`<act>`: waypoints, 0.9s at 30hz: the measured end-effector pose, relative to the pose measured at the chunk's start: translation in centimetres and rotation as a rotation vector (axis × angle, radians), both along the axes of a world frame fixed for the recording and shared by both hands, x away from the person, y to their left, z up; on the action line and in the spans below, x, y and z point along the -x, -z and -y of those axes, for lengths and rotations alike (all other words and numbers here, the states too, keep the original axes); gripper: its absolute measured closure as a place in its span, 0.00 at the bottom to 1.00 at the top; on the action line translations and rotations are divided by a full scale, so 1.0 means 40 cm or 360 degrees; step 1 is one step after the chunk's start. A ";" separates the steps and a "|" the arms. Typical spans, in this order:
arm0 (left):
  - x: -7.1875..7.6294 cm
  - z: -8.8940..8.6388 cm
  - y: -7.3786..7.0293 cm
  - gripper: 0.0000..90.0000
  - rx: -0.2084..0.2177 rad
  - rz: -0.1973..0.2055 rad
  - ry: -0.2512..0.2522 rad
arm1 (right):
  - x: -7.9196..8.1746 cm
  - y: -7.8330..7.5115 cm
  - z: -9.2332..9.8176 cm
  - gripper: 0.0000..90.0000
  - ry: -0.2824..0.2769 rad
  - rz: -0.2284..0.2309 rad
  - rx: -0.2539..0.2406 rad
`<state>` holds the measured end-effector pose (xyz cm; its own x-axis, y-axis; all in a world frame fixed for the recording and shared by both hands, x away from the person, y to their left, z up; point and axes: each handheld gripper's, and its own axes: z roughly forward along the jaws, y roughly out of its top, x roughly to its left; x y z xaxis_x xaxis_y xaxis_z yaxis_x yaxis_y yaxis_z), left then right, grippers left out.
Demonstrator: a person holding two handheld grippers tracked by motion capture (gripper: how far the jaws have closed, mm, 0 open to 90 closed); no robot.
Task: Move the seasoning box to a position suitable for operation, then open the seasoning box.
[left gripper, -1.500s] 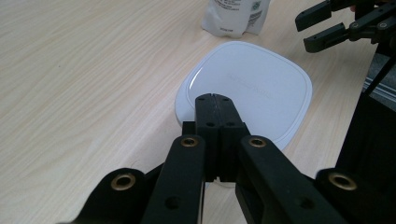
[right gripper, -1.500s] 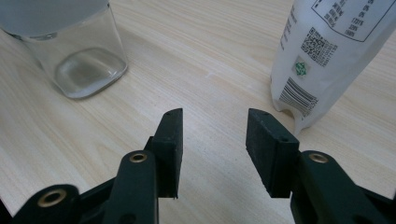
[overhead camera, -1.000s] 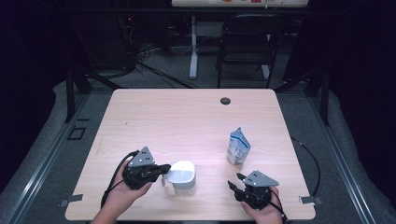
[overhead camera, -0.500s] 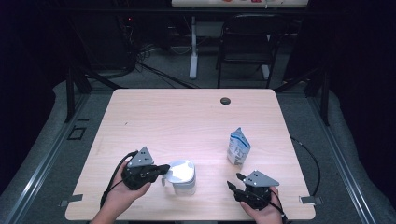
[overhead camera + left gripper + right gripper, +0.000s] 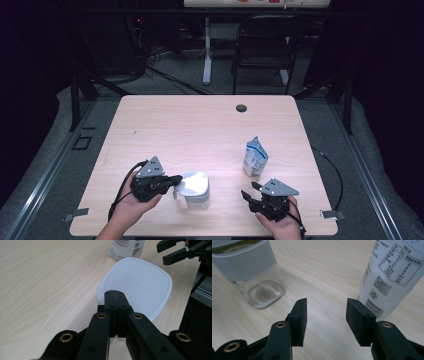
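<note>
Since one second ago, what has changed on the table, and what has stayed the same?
Almost nothing changed. The right gripper has just been opening its jaws slightly, with nothing between them. The left gripper stayed shut over the white lid of the clear container. The white pouch stands where it was, and both hands kept their places on the table.

light: bright on table (image 5: 200, 125), dark surround | glare: lid (image 5: 140, 285) | blur: near jaws soft
</note>
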<state>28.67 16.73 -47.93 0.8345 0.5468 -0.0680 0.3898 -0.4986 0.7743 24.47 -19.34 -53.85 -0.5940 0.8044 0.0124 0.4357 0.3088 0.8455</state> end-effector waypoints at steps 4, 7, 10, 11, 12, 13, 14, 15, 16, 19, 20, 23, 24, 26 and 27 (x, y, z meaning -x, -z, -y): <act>0.001 0.001 -0.001 1.00 -0.0010 0.0004 -0.0001 | 0.006 -0.017 -0.009 0.58 -0.0030 0.0001 0.0027; 0.002 0.001 -0.001 1.00 -0.0015 0.0006 -0.0001 | 0.008 -0.028 -0.014 0.58 -0.0047 -0.0001 0.0008; 0.002 0.000 0.000 1.00 -0.0009 0.0008 -0.0007 | 0.008 -0.042 -0.020 0.58 -0.0072 0.0007 0.0022; 0.002 0.000 0.000 1.00 -0.0007 0.0007 -0.0007 | 0.006 -0.046 -0.023 0.60 -0.0082 0.0013 0.0020; 0.002 0.000 0.001 1.00 0.0001 0.0009 -0.0006 | 0.002 -0.051 -0.026 0.61 -0.0096 0.0015 0.0024; 0.001 -0.001 0.001 1.00 0.0002 0.0007 -0.0003 | -0.002 -0.055 -0.028 0.62 -0.0104 0.0011 0.0021; 0.001 -0.001 0.001 1.00 0.0002 0.0007 -0.0003 | -0.002 -0.055 -0.028 0.62 -0.0104 0.0011 0.0021; 0.001 -0.001 0.000 1.00 -0.0003 0.0003 0.0001 | -0.006 -0.060 -0.031 0.63 -0.0117 0.0004 0.0025; 0.001 -0.002 0.000 1.00 -0.0002 0.0004 0.0003 | -0.015 -0.068 -0.038 0.67 -0.0136 0.0002 0.0002; 0.001 -0.004 0.002 1.00 0.0008 -0.0003 -0.0002 | -0.026 -0.079 -0.052 0.73 -0.0189 -0.0014 0.0015; 0.001 -0.004 0.002 1.00 0.0008 -0.0003 -0.0002 | -0.026 -0.079 -0.052 0.73 -0.0189 -0.0014 0.0015; 0.001 -0.004 0.002 1.00 0.0002 -0.0001 -0.0005 | -0.036 -0.093 -0.071 0.81 -0.0243 -0.0016 0.0038; 0.001 -0.004 0.002 1.00 0.0002 -0.0001 -0.0005 | -0.038 -0.095 -0.074 0.83 -0.0251 -0.0015 0.0047; 0.001 -0.004 0.002 1.00 0.0008 0.0001 -0.0008 | -0.040 -0.098 -0.077 0.85 -0.0263 -0.0018 0.0047; 0.001 -0.005 0.002 1.00 0.0007 -0.0004 -0.0007 | -0.044 -0.102 -0.082 0.88 -0.0274 -0.0026 0.0035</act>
<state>28.63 16.92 -48.01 0.8318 0.5504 -0.0721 0.3938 -0.4935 0.7755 26.22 -16.05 -49.78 -0.7230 0.6908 0.0067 0.3882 0.3982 0.8311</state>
